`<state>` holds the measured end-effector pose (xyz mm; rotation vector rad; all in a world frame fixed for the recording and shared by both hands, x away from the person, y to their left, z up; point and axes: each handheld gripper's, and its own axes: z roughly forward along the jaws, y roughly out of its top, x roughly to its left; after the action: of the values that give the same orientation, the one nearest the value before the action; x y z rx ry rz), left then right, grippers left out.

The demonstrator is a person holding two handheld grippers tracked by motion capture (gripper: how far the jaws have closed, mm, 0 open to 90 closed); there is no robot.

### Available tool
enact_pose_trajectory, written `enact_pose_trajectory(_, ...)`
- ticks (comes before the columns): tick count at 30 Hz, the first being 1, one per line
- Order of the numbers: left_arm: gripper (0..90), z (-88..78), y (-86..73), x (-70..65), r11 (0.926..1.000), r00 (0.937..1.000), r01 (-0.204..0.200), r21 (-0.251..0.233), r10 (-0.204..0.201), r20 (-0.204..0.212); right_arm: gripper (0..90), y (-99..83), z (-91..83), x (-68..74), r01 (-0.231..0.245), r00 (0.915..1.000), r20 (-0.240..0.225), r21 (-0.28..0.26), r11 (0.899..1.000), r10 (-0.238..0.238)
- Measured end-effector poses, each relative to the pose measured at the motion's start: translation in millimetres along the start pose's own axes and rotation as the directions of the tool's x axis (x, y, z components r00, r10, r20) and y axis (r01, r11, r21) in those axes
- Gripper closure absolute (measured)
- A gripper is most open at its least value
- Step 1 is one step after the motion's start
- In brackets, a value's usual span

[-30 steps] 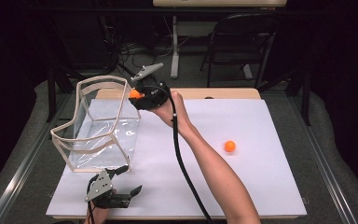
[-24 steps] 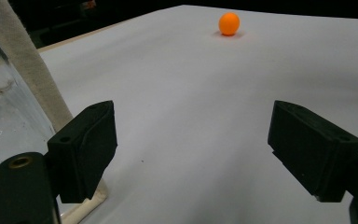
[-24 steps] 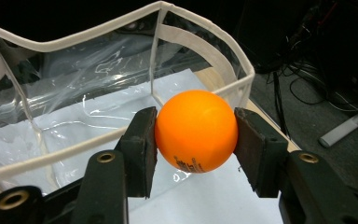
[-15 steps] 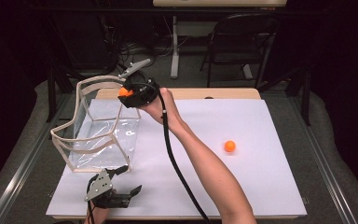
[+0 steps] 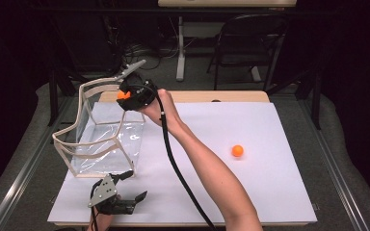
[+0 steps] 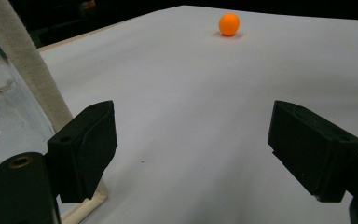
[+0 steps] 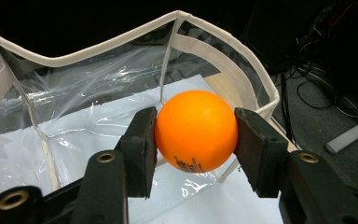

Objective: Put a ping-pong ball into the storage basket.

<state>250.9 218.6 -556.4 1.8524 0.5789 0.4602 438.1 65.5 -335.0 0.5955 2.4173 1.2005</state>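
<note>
While the right gripper (image 5: 125, 93) is held raised at the far rim of the clear bag (image 5: 107, 137), its two pads clamp an orange ball (image 7: 196, 131) between them. In the right gripper view, the ball sits above the bag's open top, just inside the far corner; whether it is fully past the rim is hard to judge. The left gripper (image 5: 131, 186) rests at the near left of the white table (image 5: 279, 192), jaws spread wide with nothing between them. A second orange ball (image 5: 237, 150) lies on the table, right of centre, well apart from the bag.
</note>
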Motion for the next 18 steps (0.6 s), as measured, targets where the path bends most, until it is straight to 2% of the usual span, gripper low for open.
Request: enact_pose_trajectory(18,15.7,-1.4,-0.4,0.1,1.0,1.0,0.004,-0.001,-0.004,-0.004,51.1,4.6,18.1,10.9,0.008,0.9999,-0.015,0.01,1.0,-0.008)
